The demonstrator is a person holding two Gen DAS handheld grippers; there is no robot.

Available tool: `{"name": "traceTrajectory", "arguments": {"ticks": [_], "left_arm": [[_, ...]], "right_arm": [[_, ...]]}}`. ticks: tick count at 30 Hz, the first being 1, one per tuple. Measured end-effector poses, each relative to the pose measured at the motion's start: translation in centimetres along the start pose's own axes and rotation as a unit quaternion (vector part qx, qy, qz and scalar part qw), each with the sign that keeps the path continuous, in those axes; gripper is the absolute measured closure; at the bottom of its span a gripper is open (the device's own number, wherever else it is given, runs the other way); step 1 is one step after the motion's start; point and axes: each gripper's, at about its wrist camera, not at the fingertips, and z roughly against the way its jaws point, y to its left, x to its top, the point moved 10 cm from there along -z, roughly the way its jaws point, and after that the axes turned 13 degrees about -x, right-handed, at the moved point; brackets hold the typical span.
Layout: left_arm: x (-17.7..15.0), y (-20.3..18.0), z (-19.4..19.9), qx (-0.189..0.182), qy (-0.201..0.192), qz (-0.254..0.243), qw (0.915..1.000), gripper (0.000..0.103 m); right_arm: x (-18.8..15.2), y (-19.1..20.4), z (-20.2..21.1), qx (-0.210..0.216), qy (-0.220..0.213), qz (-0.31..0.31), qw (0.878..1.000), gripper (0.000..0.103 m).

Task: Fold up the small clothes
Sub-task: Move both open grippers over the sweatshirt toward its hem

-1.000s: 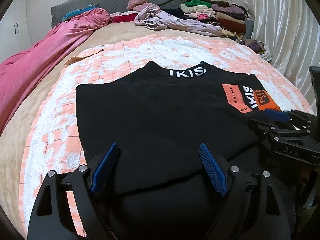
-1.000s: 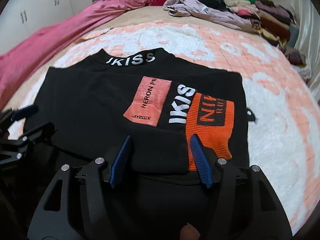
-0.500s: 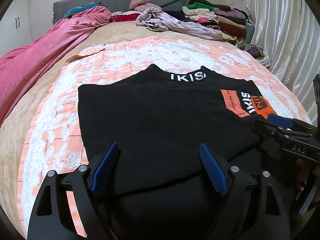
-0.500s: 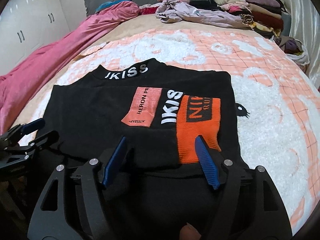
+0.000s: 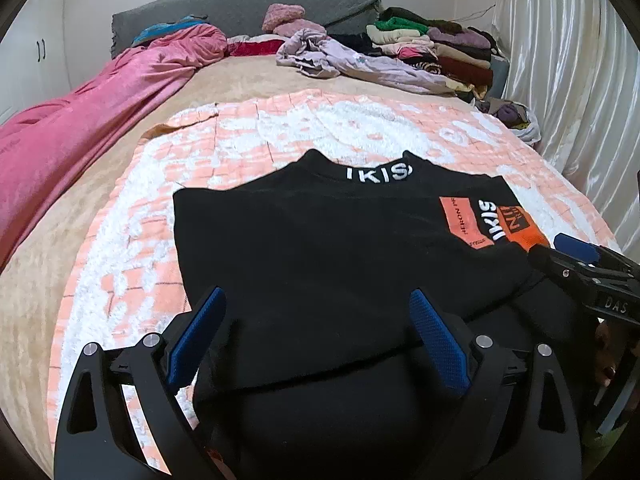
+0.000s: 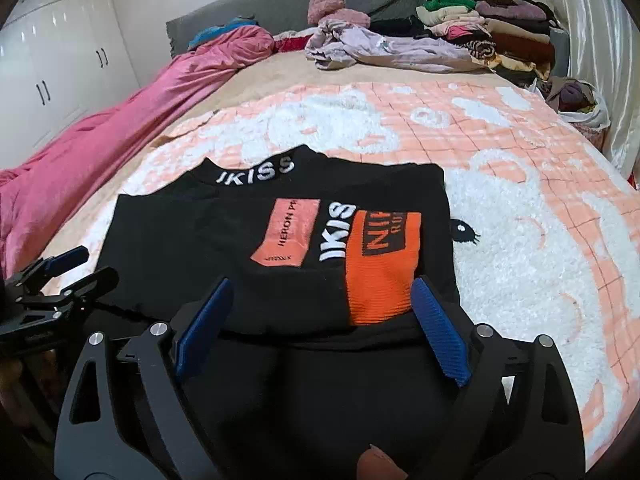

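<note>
On a bed spread with an orange-and-white blanket (image 6: 520,208), a black sweatshirt (image 5: 320,248) is lying partly folded, its lettered collar pointing toward the far headboard (image 5: 240,4). Both grippers are hovering over the garment's near hem with jaws spread wide, gripping nothing: the left gripper (image 5: 316,336) over the plain black left half, the right gripper (image 6: 320,328) over the right half. Only the right wrist view is showing the full chest print, a salmon patch (image 6: 288,232) beside a bright orange ribbed cuff (image 6: 380,272) that is reaching down between the blue pads (image 6: 440,336); the left wrist view is catching just a sliver of it at the garment's right edge. Each camera is also picking up the other gripper at its side margin, jaws parted. A pink quilt (image 5: 88,128) is running along the bed's left side, well apart from the sweatshirt. Loose lilac clothing (image 6: 380,52) and stacked folded clothes (image 6: 488,28) are sitting far back near the headboard. Bare blanket is lying open to the right of the sweatshirt and beyond its collar, with a narrower strip on its left.
</note>
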Motion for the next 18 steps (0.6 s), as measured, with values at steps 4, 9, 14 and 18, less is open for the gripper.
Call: {"name": "traceTrajectory", "arguments": {"ticks": [4, 9, 14, 18], "left_arm": [[0.2, 0.1, 0.3, -0.002, -0.004, 0.003, 1.0000, 0.010], [0.4, 0.0, 0.7, -0.002, -0.007, 0.003, 1.0000, 0.009], [0.6, -0.3, 1.4, -0.003, -0.016, 0.000, 0.9999, 0.009], [0.6, -0.3, 2.1, -0.004, -0.021, 0.002, 0.9998, 0.009]], "right_arm": [[0.2, 0.0, 0.5, -0.002, -0.005, -0.002, 1.000, 0.015], [0.1, -0.5, 1.3, -0.004, -0.009, -0.010, 1.000, 0.011], [0.3, -1.0, 2.4, -0.007, -0.016, -0.013, 1.000, 0.011], [0.3, -1.2, 3.3, -0.009, -0.021, -0.014, 1.000, 0.010]]}}
